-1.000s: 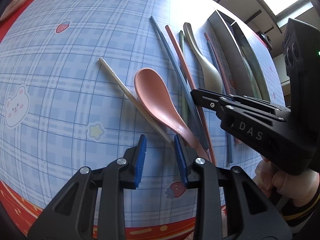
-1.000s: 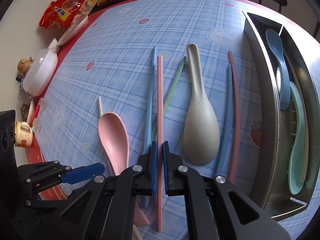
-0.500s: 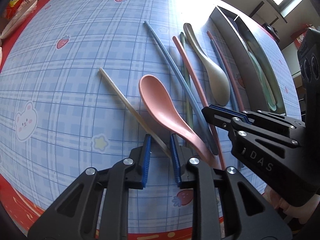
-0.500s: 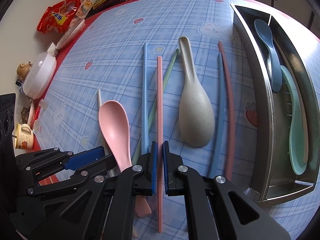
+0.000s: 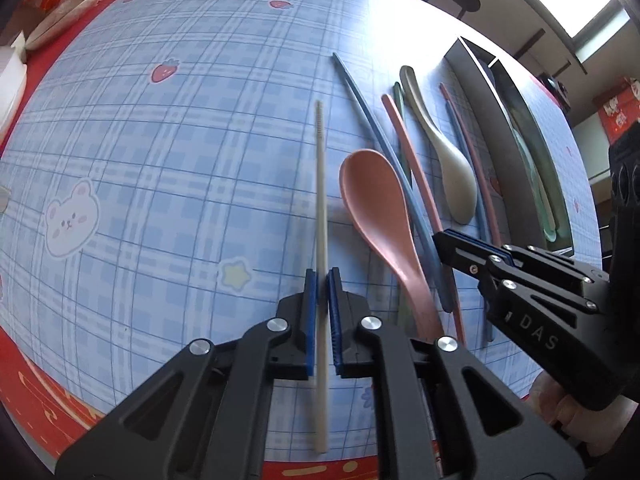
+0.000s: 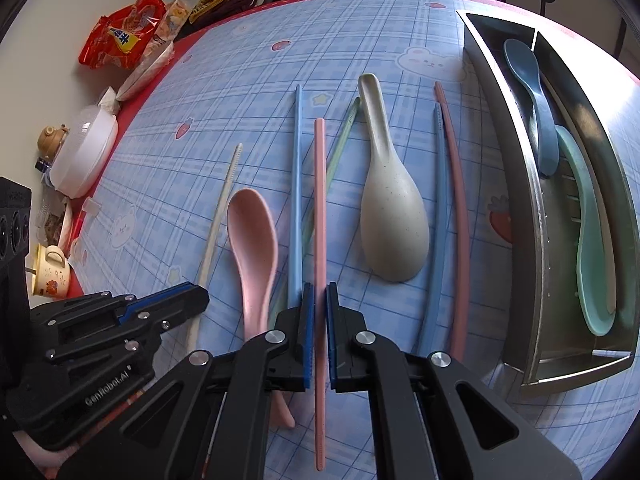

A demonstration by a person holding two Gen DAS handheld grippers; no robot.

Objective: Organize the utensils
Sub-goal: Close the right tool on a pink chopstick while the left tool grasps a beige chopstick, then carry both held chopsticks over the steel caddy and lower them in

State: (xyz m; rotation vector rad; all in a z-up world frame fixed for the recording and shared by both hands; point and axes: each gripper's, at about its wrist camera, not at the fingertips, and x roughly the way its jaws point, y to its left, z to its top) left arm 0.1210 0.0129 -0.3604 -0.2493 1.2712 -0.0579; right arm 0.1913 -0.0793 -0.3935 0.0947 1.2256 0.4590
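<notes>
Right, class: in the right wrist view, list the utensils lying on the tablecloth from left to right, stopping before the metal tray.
cream chopstick → pink spoon → light blue chopstick → pink chopstick → beige spoon → blue chopstick → curved pink chopstick. The green chopstick crosses under others, so it is left out.

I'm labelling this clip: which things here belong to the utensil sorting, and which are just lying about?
Job: cream chopstick in the left gripper, pink chopstick in the right gripper, pink spoon, beige spoon, steel utensil tray.

Lying about: snack bags, lidded white bowl, small cup.
</notes>
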